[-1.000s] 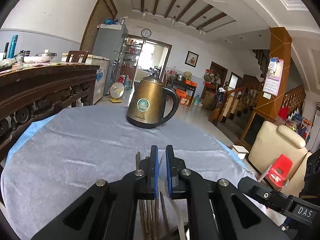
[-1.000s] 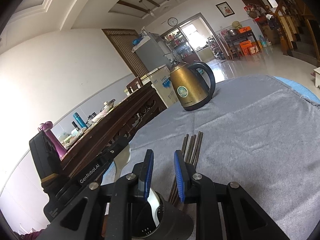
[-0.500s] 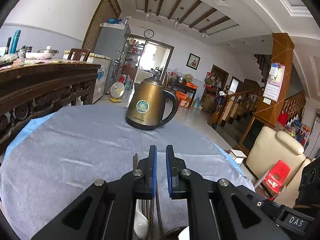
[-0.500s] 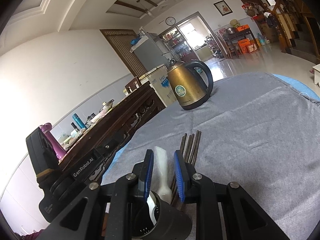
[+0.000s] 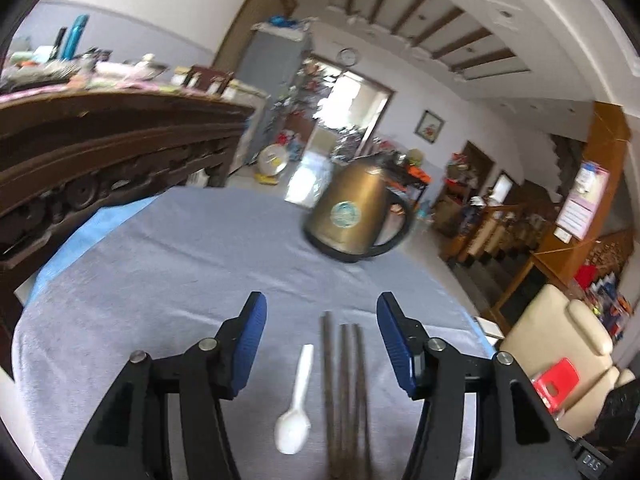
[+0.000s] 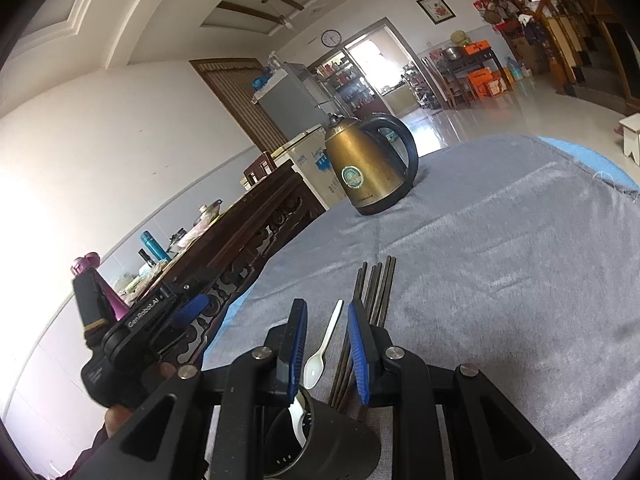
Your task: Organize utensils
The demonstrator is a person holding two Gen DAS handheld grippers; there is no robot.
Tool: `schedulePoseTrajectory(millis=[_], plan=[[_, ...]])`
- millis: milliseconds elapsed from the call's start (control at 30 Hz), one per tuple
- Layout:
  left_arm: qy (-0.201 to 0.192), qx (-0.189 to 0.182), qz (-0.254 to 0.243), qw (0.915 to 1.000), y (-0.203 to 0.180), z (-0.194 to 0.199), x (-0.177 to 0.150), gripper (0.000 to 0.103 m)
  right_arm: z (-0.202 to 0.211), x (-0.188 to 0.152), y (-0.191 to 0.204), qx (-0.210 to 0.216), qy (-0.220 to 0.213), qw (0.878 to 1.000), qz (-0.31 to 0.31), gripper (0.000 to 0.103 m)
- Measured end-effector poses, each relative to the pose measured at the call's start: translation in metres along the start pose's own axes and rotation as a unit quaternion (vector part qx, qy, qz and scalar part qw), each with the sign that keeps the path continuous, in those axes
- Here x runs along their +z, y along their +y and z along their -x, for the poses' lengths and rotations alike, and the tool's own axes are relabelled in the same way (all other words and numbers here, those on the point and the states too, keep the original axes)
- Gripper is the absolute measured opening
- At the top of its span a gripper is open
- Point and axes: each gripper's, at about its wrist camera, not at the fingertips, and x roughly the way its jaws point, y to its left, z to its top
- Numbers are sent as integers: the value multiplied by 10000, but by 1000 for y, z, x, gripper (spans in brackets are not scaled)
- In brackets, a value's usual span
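The left claw is seen spread wide above the worktop, with nothing held between its blue pads. Between those pads, toward the bottom of the left wrist view, a white plastic spoon is laid flat on the grey cloth, its bowl at 6 o'clock and its handle pointed to 12 o'clock. Just beside it, at its 3 o'clock, a bundle of dark chopsticks is laid parallel, and whether the two are touching cannot be told. The right claw is held at a narrow gap, with nothing gripped between its fingers; through that gap the same white plastic spoon is seen lying on the cloth, and the dark chopsticks are spread out at its 1 o'clock, partly hidden behind the right-hand pad. Directly below the right claw, at 6 o'clock in that view, a dark cylindrical utensil holder is seen lying tilted with its mouth open toward the camera, and a second white spoon is resting inside it. The left claw's black body is visible at 9 o'clock in the right wrist view. Well apart, at 12 o'clock on the far side of the worktop, a brass-coloured kettle with a black handle is stood upright, and a carved dark wooden cabinet is ranged along the left edge.
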Motion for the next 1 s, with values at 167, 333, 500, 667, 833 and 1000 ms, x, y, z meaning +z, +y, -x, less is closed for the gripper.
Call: schedulePoseTrajectory(millis=[167,333,500,667,833,1000], plan=[[852,593,-384,9939,0,-42,-11,60,-10,-3,-6,-52,217,9997,-125,23],[1876,946,-1222,9700,-18,-91,-41,60,-15,-3,-14,-128,291,9993,-186,23],[2385,1042,-1397,9554,-17,-111,-67,59,-16,0,-23,-217,305,9989,-288,23],[2447,807,-1322,9571,-9,-112,-78,40,-20,1,-30,-259,337,9985,-351,24],[2436,629,-1491,9563,-13,-109,-81,27,-26,-1,-29,-241,391,9982,-377,25],[2513,462,-1221,9591,-5,-109,-75,27,-24,-1,-25,-223,386,9985,-308,25]])
